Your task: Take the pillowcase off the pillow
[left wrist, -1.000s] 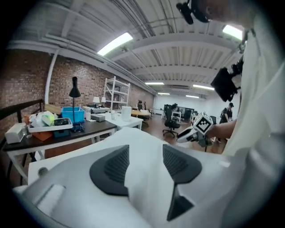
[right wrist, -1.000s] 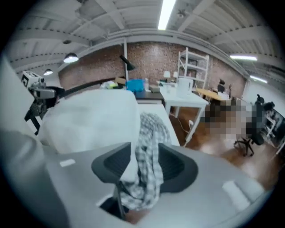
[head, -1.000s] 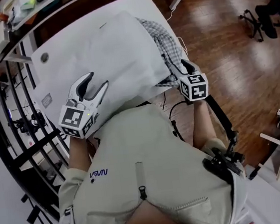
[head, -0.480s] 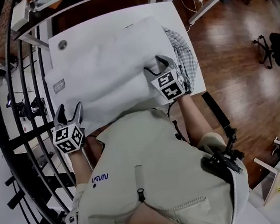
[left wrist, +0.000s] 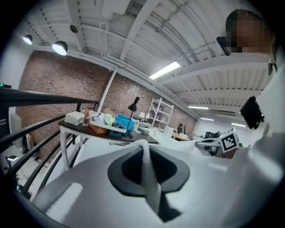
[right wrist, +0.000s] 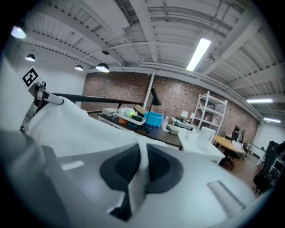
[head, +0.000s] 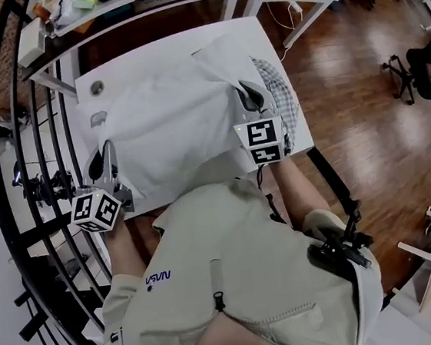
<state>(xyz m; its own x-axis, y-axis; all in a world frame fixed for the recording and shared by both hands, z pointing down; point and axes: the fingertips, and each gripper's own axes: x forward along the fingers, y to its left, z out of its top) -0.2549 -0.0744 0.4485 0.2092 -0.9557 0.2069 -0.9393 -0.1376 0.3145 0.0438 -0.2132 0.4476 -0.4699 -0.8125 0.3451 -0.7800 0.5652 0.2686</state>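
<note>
White pillowcase (head: 171, 119) on a white table (head: 133, 57), held at two points on its near side. The left gripper (head: 107, 151) grips the near left corner. The right gripper (head: 248, 91) grips the right edge, which rises there into a raised peak. The cloth hangs slack between the two holds.

In each gripper view the jaws have just been closing, and they are now clamped on a thin upright fold of the white cloth, which stands pinched between the dark pads (right wrist: 119, 168). The right gripper's pads show fine ribbing. The gripper bodies are smooth, pale grey and rounded, each carrying a cube with black-and-white square markers.

The pillowcase is soft, matt and broadly creased. Beside the right gripper the pillow (head: 283, 102), in grey-and-white checked fabric, protrudes from under the pillowcase at the table's right edge.
</note>
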